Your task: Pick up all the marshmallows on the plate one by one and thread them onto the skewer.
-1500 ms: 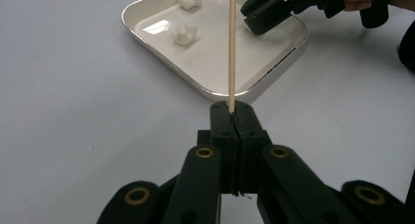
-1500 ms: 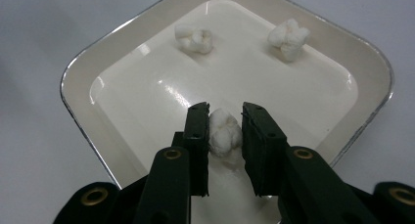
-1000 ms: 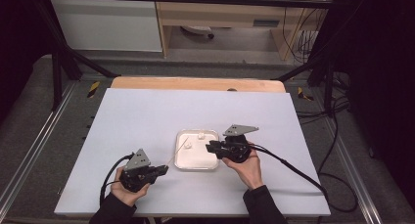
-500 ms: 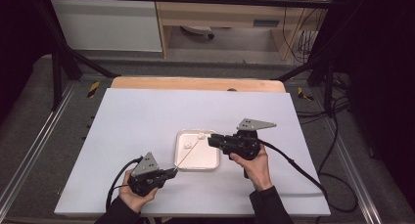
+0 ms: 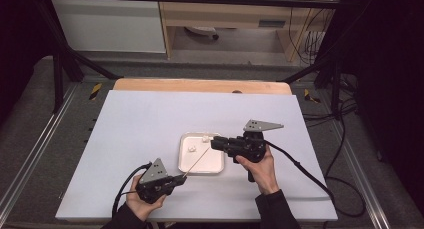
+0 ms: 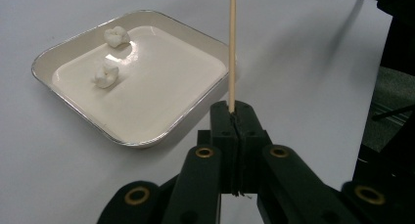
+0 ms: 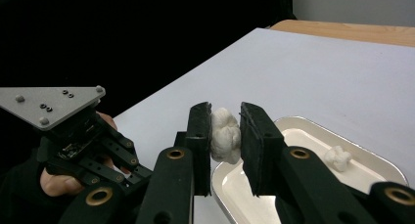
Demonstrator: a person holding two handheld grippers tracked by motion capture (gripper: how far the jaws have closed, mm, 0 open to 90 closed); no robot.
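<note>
Now the right hand-held gripper (image 7: 225, 136) pinches a soft, light marshmallow (image 7: 224, 134) by its sides above the tray (image 7: 313, 126), while the left hand-held gripper (image 6: 234, 117), clenched, grips the thin, brittle skewer (image 6: 232, 48) by its end.

White table top (image 5: 150, 119), wooden edge (image 5: 200, 85) behind, cables (image 5: 345, 139) beside.
</note>
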